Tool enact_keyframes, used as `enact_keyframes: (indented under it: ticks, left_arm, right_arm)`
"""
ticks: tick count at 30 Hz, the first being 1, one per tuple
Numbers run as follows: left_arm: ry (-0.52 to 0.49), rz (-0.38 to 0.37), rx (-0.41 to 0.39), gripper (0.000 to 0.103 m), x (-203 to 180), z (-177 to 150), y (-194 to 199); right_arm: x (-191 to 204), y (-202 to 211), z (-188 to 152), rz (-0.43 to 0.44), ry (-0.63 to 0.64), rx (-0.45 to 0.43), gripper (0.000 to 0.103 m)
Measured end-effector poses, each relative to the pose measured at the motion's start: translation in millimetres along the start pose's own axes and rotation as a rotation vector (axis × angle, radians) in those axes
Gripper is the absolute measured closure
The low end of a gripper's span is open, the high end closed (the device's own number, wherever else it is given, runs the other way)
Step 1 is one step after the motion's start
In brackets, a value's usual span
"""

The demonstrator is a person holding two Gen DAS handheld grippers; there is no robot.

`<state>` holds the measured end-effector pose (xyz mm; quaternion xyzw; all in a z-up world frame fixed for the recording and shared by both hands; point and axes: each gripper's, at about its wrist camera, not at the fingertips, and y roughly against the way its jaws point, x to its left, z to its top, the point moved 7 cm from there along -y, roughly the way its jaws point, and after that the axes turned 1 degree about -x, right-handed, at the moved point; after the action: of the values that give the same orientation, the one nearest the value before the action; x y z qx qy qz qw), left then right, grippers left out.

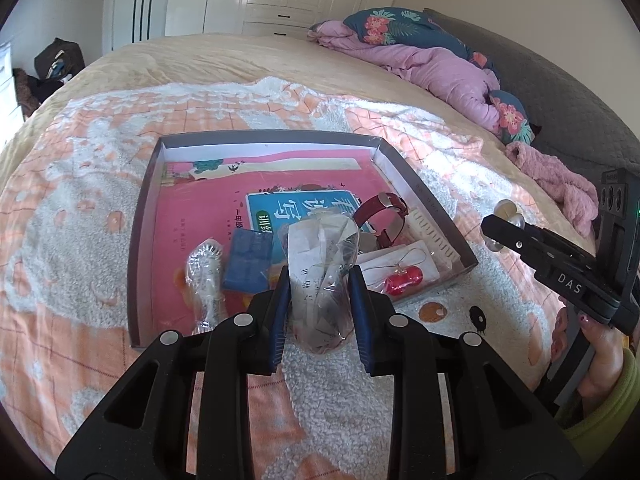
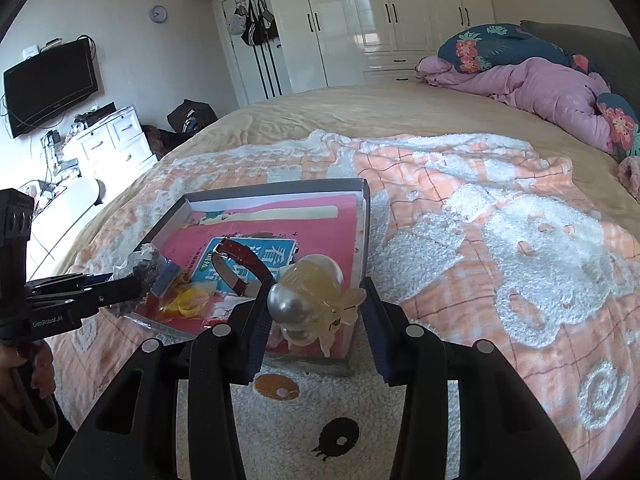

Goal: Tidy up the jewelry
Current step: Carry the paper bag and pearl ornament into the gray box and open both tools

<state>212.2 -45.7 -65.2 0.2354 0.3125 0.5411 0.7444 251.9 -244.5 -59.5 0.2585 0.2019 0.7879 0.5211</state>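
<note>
A shallow cardboard box (image 1: 272, 136) lies on the bed with a pink book inside. It holds a red-strap watch (image 1: 384, 216), a red cherry charm on a white card (image 1: 404, 280), a blue packet (image 1: 248, 264) and a wrapped silver piece (image 1: 204, 276). My left gripper (image 1: 320, 300) is shut on a clear plastic bag with paper inside (image 1: 320, 268), held over the box's near edge. My right gripper (image 2: 316, 312) is shut on a pearl hair clip (image 2: 312, 292) above the box's near right corner. The left gripper (image 2: 120, 284) with its bag shows at the left of the right wrist view.
An orange and white fleece blanket (image 2: 500, 240) covers the bed under the box. A pink quilt (image 1: 440, 68) and flowered pillows (image 2: 492, 46) lie at the far right. White wardrobes (image 2: 360, 12), a dresser (image 2: 112, 140) and a wall television (image 2: 48, 84) stand beyond the bed.
</note>
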Motion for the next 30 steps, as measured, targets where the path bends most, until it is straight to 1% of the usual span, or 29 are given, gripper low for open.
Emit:
enact_keyframes:
  ticks: [13,18,23,26,29,30]
  left_arm:
    - [-0.006,0.015,0.030,0.083,3.1,1.2,-25.5]
    - [0.001,0.020,0.037,0.083,6.6,0.7,-32.3]
    - [0.012,0.020,0.041,0.082,10.2,0.5,-36.8]
    - [0.011,0.022,0.040,0.082,9.9,0.8,-37.6]
    - [0.014,0.022,0.043,0.082,10.2,0.6,-39.3]
    - [0.014,0.023,0.044,0.082,9.8,0.4,-39.4]
  right_arm:
    - [-0.7,-32.5,3.0,-0.033,0.041,0.034,0.062]
    - [-1.4,-47.4,-5.0,-0.043,0.053,0.071,0.062]
    - [-3.2,-50.2,-5.7,-0.040,0.045,0.072,0.062]
    - [-3.0,-50.1,-6.3,-0.031,0.040,0.074,0.059]
    - [-0.8,-48.8,-5.9,-0.020,0.041,0.072,0.053]
    - [0.2,-48.0,-5.8,-0.021,0.044,0.070,0.049]
